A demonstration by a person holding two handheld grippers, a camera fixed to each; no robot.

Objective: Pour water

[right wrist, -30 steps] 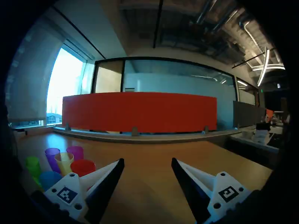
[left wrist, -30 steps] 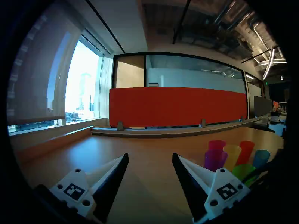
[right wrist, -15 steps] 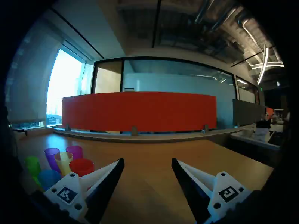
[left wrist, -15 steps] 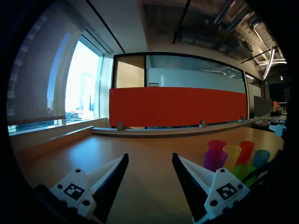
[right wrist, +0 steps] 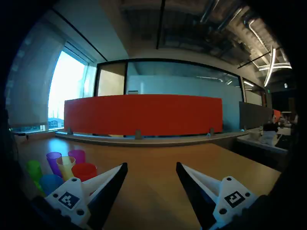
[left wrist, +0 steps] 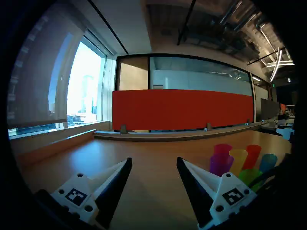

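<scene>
**Both grippers open over the table, cups half hidden at the edges**

The left gripper (left wrist: pixel 153 159) hangs low over the wooden table (left wrist: pixel 153 191) with its jaws spread apart and nothing between them. The right gripper (right wrist: pixel 151 165) is likewise released, and bare tabletop shows in its gap.

The cups (left wrist: pixel 240 161) stand in a tight cluster on the table. In the left gripper view they sit at the lower right, just beyond that gripper's right-hand finger. The finger covers the base of the purple cup (left wrist: pixel 221 163). The green cup (left wrist: pixel 249 175) is cut off by the finger and the dark rim of the view. The magenta cup (left wrist: pixel 222 148), yellow cup (left wrist: pixel 238 158), red cup (left wrist: pixel 253 152) and blue cup (left wrist: pixel 268 161) show their upper parts more clearly.

In the right gripper view the same cluster lies at the lower left. There the red and blue cups are partly covered by that gripper's left-hand finger. The cups are translucent, but I cannot tell whether any of them holds water.

Each finger carries a black-and-white square marker (left wrist: pixel 75 196) that bears a pattern, not letters. A small white sign (left wrist: pixel 156 86) above the red partition (left wrist: pixel 180 109) is too small to read. The bright window (left wrist: pixel 84 92) washes out what lies beyond it.
</scene>
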